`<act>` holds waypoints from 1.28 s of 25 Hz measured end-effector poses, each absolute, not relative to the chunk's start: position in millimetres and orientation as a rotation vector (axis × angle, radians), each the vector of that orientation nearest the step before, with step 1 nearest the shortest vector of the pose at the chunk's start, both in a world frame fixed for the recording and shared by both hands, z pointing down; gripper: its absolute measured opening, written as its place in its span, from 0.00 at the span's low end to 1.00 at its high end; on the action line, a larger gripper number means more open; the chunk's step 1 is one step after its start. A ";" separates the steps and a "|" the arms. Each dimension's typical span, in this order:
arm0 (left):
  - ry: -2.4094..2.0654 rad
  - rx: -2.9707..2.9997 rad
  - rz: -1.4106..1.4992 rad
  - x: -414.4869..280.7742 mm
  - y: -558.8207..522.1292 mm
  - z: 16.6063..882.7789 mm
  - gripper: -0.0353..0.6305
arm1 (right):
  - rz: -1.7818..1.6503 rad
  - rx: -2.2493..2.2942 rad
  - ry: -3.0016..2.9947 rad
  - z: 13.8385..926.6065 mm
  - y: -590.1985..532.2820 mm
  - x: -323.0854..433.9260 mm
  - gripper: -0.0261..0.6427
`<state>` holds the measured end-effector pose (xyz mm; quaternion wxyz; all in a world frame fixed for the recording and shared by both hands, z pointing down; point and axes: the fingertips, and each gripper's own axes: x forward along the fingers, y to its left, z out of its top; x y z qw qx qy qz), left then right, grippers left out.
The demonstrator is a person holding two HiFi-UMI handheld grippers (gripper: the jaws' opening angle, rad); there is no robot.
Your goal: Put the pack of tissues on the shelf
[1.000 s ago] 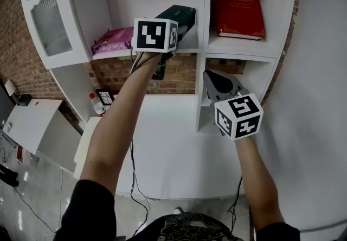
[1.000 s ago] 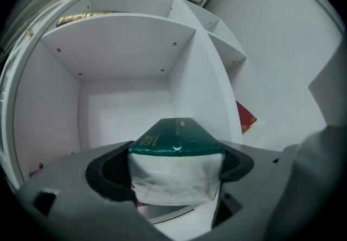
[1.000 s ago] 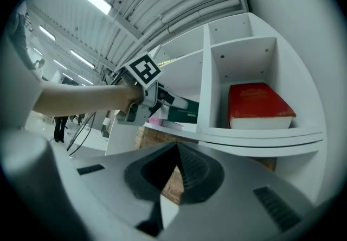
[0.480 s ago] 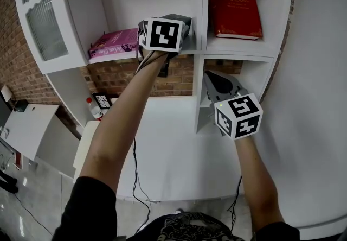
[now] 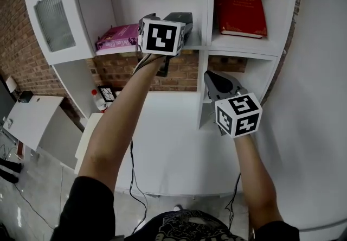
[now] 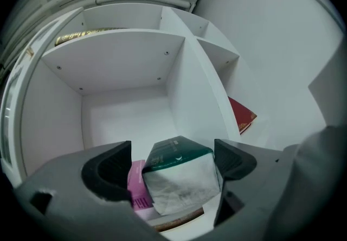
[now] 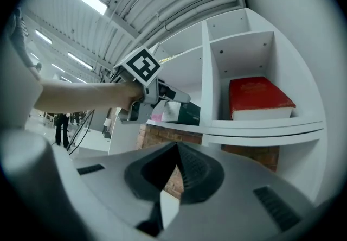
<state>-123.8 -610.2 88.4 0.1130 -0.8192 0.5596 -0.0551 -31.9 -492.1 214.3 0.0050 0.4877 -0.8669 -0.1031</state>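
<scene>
Both left gripper jaws loosely flank the tissue pack.

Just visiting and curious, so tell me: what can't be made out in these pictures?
- Left gripper view: the underside of the tissue pack, hidden by the body of the left tongs.
- Head view: the tongs' marker cube covers most of the pack.
- Head view: the title of the pink book, too small.
- Left gripper view: a gold item above, only its edge shows.
</scene>
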 end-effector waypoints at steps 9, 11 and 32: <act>1.668 -2.434 -0.110 -146.2 -558.6 101.6 0.73 | -0.288 1.476 -2.798 209.2 -475.8 -31.5 0.05; 1.662 -2.444 -0.095 -150.3 -545.6 107.4 0.72 | -0.280 1.458 -2.821 207.9 -471.5 -32.8 0.05; 1.783 -2.438 -0.109 -195.8 -436.7 234.7 0.26 | -0.275 1.287 -2.914 222.8 -438.3 -52.4 0.04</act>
